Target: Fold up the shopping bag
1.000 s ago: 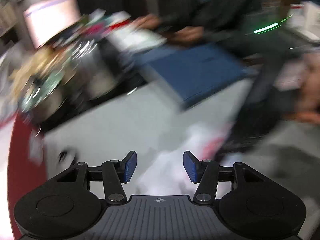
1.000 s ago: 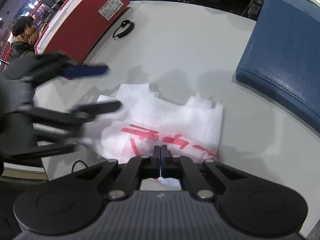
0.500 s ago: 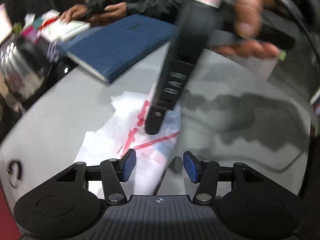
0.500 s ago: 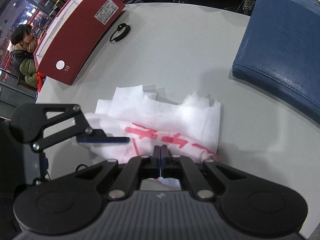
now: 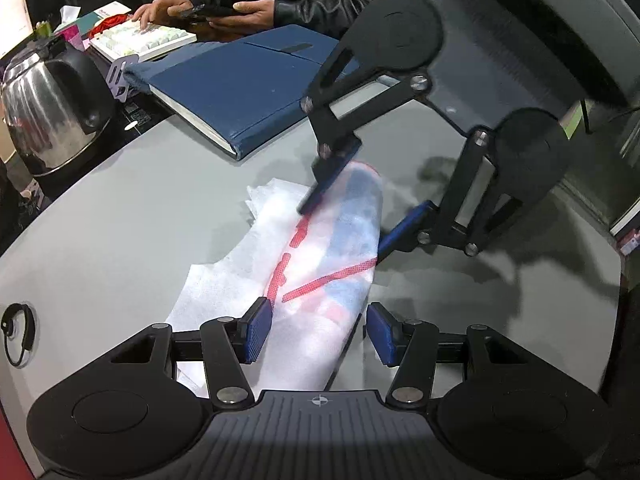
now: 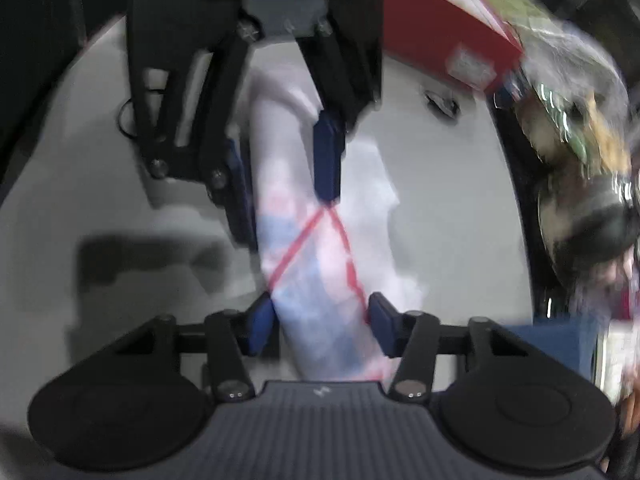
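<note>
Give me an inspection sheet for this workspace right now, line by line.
Surface: grey table, bare around the bag.
Job's things: white shopping bag with red print, bunched lengthwise, lying on the table.
Clutter: blue folder, steel kettle, keyboard, red box.
Grippers: left gripper open astride the bag; right gripper opening, bag between its fingers.
Cables: small black loop at the table edge.
Surroundings: a seated person's hands holding a phone.
</note>
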